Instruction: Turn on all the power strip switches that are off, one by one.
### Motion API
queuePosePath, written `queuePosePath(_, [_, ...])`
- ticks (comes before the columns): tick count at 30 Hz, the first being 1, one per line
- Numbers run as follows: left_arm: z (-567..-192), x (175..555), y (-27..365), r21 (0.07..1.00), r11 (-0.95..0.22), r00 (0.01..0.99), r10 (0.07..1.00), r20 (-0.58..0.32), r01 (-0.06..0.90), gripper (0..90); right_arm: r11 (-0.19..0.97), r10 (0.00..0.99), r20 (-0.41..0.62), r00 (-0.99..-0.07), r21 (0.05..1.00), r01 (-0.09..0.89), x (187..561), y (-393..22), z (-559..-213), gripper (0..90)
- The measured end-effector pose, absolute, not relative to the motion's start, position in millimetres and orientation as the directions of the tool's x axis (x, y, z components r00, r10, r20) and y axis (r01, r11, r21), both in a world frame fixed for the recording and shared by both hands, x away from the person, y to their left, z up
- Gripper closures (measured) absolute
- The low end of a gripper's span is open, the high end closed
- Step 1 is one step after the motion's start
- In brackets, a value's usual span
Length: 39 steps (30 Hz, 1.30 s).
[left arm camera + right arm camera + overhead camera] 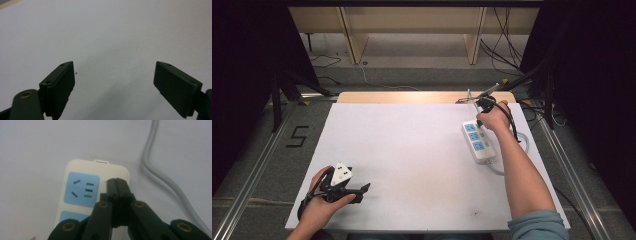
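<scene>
A white power strip (478,141) with blue sockets lies at the right side of the white table, its grey cable (523,145) looping off to the right. My right gripper (479,120) points down over the strip's far end. In the right gripper view its jaws are pressed together, with nothing between them, and the tips (117,182) rest over the strip's top edge (100,170) beside a blue socket (81,187). My left gripper (364,189) lies near the front left of the table. In the left gripper view its jaws (113,85) stand wide apart over the bare surface.
The white table top (412,160) runs to a wooden strip (412,96) at the back. Metal rails (257,160) flank the table on both sides. Wooden furniture legs and loose cables lie on the floor beyond. The grey cable (160,172) curves along the strip's right side.
</scene>
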<state>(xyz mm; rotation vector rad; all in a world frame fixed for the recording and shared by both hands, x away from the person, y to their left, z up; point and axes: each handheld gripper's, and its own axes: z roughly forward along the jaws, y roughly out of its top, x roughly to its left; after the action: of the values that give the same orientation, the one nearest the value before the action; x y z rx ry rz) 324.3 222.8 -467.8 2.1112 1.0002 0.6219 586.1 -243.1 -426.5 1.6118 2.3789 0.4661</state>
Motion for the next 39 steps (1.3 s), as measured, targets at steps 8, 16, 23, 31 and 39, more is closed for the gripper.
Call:
queuePosePath(8, [-467.7, 324.2, 222.3, 0.764, -0.451, 0.586, 0.801, 0.119, 0.461, 17.2, 0.346, 0.929, -0.015, -0.370, 0.389, 0.854, 586.0, -241.1, -427.0, 90.0])
queuePosePath(16, [-467.6, 324.1, 222.0, 0.764, -0.453, 0.588, 0.800, 0.121, 0.460, 17.2, 0.344, 0.932, -0.031, -0.361, 0.387, 0.856, 585.3, -238.5, -428.8, 90.0])
queuePosePath(23, [-467.6, 323.8, 221.2, 0.764, -0.455, 0.590, 0.798, 0.121, 0.458, 17.2, 0.346, 0.933, -0.041, -0.358, 0.384, 0.856, 584.9, -237.2, -429.8, 90.0])
queuePosePath(31, [-467.7, 323.9, 220.7, 0.764, -0.455, 0.591, 0.797, 0.121, 0.457, 17.2, 0.346, 0.934, -0.053, -0.353, 0.378, 0.859, 584.6, -234.6, -430.0, 90.0])
queuePosePath(39, [-467.9, 324.1, 220.6, 0.762, -0.456, 0.592, 0.797, 0.120, 0.459, 17.2, 0.340, 0.936, -0.048, -0.348, 0.374, 0.863, 585.1, -234.9, -430.1, 90.0])
